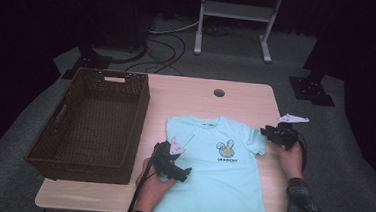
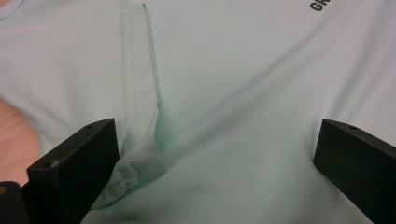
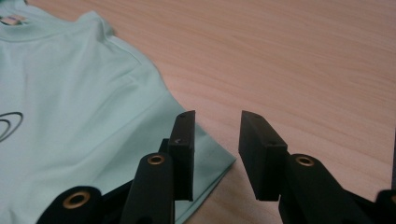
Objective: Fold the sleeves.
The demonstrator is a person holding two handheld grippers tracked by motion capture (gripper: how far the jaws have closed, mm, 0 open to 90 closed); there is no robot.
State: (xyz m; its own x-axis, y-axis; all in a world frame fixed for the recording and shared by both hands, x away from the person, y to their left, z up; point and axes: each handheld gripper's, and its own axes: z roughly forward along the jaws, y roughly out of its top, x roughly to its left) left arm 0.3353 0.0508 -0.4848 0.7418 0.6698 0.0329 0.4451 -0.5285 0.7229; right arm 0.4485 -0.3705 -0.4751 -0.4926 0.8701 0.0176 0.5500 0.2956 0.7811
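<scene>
A mint-green T-shirt (image 1: 216, 173) with a small cartoon print on its chest lies flat, front up, on the light wooden table (image 1: 187, 93), its collar away from the person and its hem at the near edge. The left gripper (image 2: 210, 158) rests over the shirt's left side, where that sleeve is folded inward across the body; its jaws stand wide apart, one beside the bunched sleeve fold, not clamped on it. The right gripper (image 3: 215, 149) sits at the outer corner of the right sleeve (image 3: 205, 154), jaws narrowly apart; one seems to rest over the sleeve's edge, the other over bare wood. A dark wicker basket (image 1: 138, 102) stands left of the shirt.
</scene>
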